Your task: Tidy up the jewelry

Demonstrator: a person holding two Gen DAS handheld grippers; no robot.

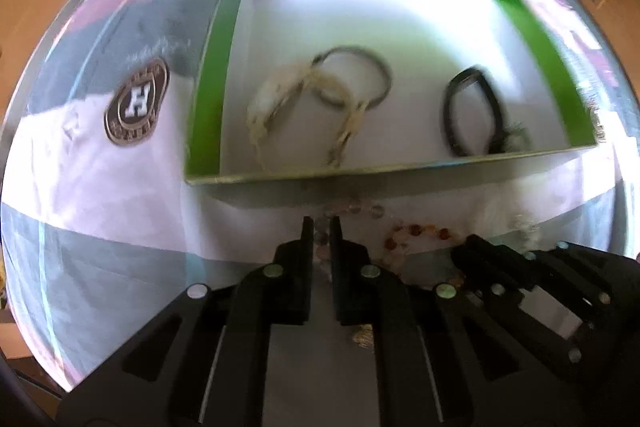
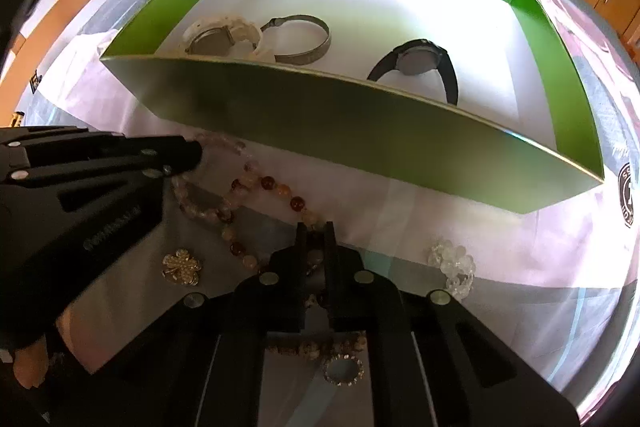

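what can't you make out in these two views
- Left wrist view: motion blur smears the watches in the box; no dials readable.
- Left wrist view: the left tongs cover the pale beads between them, so the grip is unclear.
- Right wrist view: the box's near wall hides the black watch strap's lower part.
- Right wrist view: the right tongs cover part of the amber beads.

left view motion-blurred, box wall [image 2: 320, 115] hides watch straps, right tool [image 2: 315, 231] covers beads
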